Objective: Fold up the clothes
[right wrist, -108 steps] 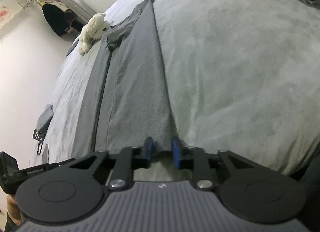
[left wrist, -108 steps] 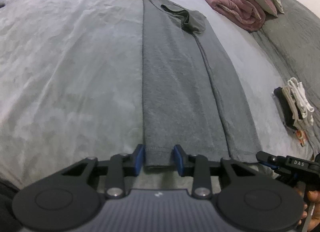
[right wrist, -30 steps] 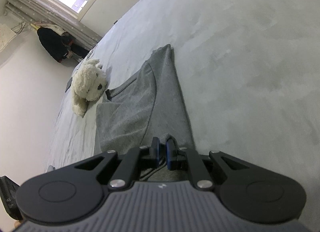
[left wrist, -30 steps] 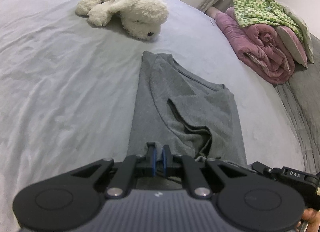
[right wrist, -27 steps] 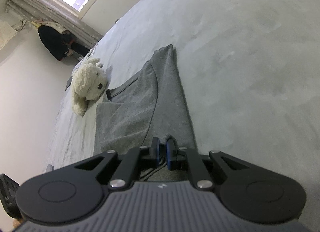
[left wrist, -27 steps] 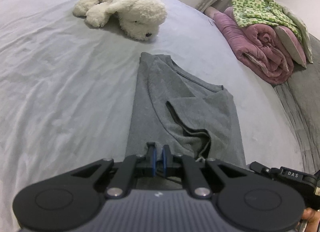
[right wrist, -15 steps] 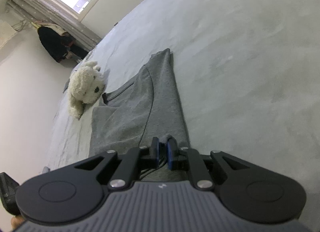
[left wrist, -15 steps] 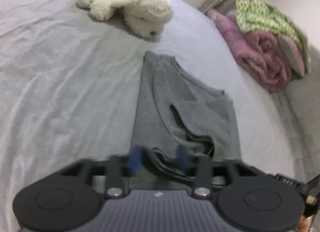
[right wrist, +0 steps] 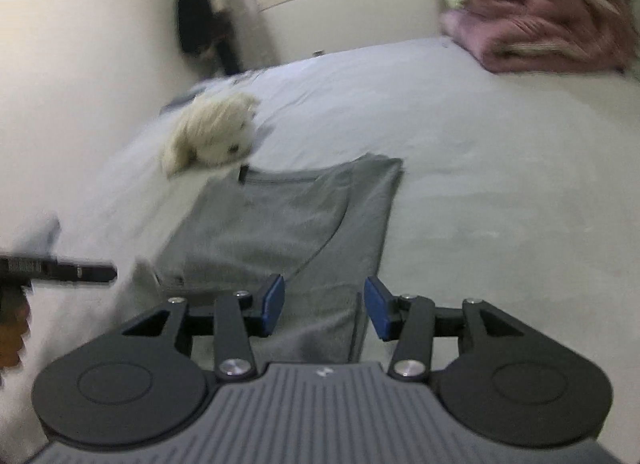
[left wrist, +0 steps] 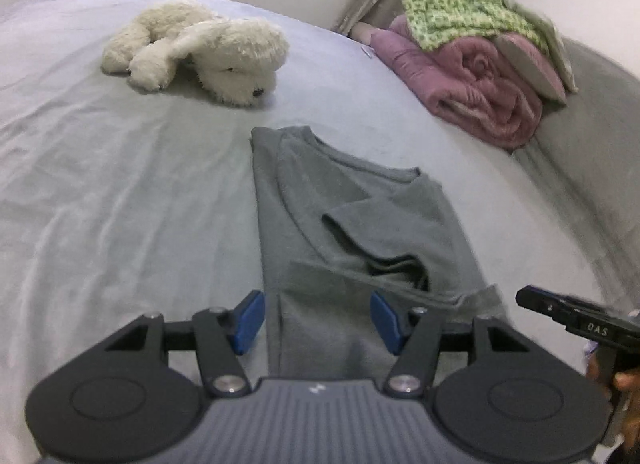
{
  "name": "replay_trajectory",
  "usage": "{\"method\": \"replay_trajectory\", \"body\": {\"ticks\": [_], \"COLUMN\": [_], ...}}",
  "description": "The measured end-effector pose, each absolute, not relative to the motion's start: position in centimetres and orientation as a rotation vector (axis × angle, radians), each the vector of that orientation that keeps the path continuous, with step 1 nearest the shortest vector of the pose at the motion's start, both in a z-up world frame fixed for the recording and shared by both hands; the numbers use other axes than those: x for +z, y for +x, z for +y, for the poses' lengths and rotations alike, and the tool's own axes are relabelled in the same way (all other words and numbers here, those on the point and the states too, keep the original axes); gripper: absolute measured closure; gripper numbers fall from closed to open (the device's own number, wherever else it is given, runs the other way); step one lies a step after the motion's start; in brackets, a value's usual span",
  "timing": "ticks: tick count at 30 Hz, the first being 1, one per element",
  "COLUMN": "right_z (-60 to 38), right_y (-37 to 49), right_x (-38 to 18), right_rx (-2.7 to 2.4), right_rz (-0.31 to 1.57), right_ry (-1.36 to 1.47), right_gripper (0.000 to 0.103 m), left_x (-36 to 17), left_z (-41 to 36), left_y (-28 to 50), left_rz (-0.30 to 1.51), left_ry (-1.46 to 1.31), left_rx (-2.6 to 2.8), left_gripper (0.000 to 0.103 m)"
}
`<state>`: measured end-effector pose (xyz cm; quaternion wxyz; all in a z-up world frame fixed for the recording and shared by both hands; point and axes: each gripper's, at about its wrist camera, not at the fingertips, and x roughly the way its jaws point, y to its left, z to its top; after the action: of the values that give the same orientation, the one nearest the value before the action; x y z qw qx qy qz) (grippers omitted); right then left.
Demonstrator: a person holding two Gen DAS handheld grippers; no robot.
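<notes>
- The grey shirt [left wrist: 352, 224] lies folded on the bed [left wrist: 120, 184], near the toy dog [left wrist: 208, 48] (far left).
- The left gripper [left wrist: 316, 318] and right gripper [right wrist: 323, 306] are opening, pads clear of the near hem between them.

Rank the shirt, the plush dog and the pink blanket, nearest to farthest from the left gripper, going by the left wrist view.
From the left gripper, jaws opening:
1. Shirt, lying between the fingers and straight ahead.
2. Plush dog, ahead and to the left.
3. Pink blanket, far right, by the wall.
</notes>
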<state>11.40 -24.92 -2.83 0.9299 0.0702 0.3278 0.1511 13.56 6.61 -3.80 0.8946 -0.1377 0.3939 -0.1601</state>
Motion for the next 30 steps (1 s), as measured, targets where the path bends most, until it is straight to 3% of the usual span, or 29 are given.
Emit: {"method": "replay_trajectory", "body": {"ticks": [7,9,10,11,12,17,30], "right_z": [-23.5,-23.6,-23.7,-23.8,-23.8,-24.0,-23.5], "right_y": [11.9,12.1,12.1,12.2,12.1,11.8,11.7], "right_x": [-5.1,-5.4,-5.6,-5.6,-5.5,-4.9,-5.4], "right_rx": [0.354,0.349,0.347,0.345,0.338,0.308,0.250], "right_rz": [0.687,0.698,0.702,0.703,0.699,0.676,0.665], "right_ry": [0.041,0.051,0.054,0.058,0.062,0.081,0.081], "right_gripper": [0.054,0.061,0.070,0.081,0.086,0.095,0.095], "left_x": [-5.6,-5.9,-6.1,-6.3,-6.4,-6.3,-6.5], "left_z": [6.7,6.5,6.5,6.5,6.5,6.5,6.9], "left_y": [14.1,14.1,14.2,14.2,14.3,14.1,13.8], "left_rz": [0.763,0.747,0.747,0.747,0.751,0.734,0.692], "left_ry": [-0.325,-0.312,-0.322,-0.332,-0.336,-0.328,-0.367], "left_rx": [-0.393,-0.386,-0.382,-0.379,-0.375,-0.359,-0.303], "left_gripper": [0.043,0.046,0.052,0.068,0.073,0.093,0.095]}}
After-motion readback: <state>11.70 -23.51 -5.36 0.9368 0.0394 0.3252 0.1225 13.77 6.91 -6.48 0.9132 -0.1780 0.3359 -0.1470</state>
